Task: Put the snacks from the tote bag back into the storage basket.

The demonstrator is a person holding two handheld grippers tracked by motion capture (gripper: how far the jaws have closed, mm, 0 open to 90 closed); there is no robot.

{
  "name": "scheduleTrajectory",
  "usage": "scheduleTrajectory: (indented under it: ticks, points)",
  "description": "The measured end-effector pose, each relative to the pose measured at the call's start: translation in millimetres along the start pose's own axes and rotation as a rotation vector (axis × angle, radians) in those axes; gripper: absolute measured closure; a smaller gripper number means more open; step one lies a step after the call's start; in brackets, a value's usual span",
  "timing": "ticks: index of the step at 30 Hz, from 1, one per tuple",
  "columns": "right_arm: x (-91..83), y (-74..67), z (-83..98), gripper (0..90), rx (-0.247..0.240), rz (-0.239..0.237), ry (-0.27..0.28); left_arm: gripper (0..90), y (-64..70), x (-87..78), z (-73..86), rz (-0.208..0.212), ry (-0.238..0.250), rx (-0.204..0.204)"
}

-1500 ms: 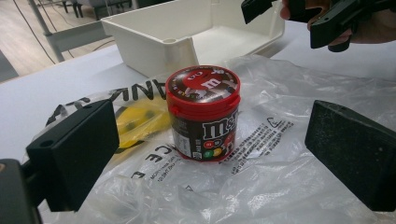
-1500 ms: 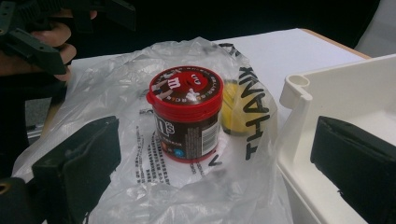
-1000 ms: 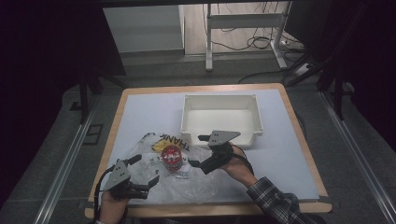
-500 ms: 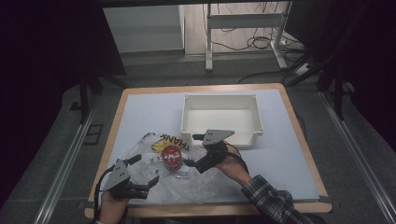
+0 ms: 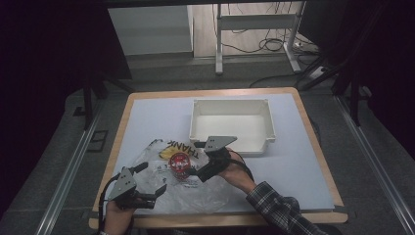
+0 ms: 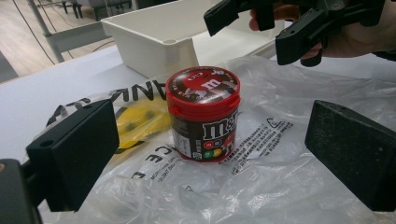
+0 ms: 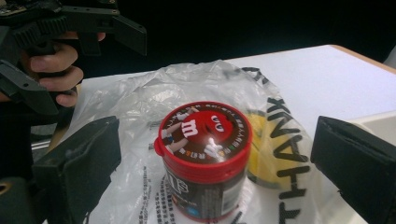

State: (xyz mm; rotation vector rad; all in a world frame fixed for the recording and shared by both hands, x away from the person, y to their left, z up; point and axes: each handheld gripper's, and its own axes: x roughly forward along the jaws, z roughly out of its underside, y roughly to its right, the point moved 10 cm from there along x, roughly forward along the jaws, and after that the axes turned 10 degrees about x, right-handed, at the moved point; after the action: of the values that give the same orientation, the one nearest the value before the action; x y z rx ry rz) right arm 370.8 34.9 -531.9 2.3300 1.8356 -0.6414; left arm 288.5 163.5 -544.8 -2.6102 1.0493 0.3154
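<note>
Standing upright on a clear plastic bag [image 5: 161,183] spread across the tabletop [image 5: 147,117], a red-lidded candy tub [image 5: 179,164] sits between two hand-held claws. The right claw [image 5: 195,171] hovers just beside the tub, jaws spread wide apart and gripping nothing; in the right gripper view the tub [image 7: 203,158] rises between and just ahead of those open jaws, touching neither. The left claw [image 5: 154,178] rests low on the bag nearer the person, jaws likewise parted and empty, with the tub [image 6: 203,112] ahead of it and centred between its pads in the left gripper view. Beyond the tub from that claw lies a white tray [image 6: 154,35], and the right claw [image 6: 261,32] hangs above and behind the tub with a hand wrapped round its grip. Black lettering and a yellow patch on the bag [image 7: 275,140] show just past the tub from the right claw. A plaid sleeve [image 5: 276,208] trails back from the right hand toward the tabletop's near edge.
</note>
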Motion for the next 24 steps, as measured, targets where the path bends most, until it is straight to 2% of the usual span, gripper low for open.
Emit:
scheduleTrajectory:
  ticks: [13,24]
  points:
    - [24.1,-4.5,10.4,2.0,-0.001,-0.015,-0.083,2.7,0.0,-0.2,0.0,0.001,0.0,0.001]
    - [38.7,-9.7,15.7,2.2,0.024,-0.021,-0.156,2.7,0.6,-0.1,-0.1,0.004,0.0,0.002]
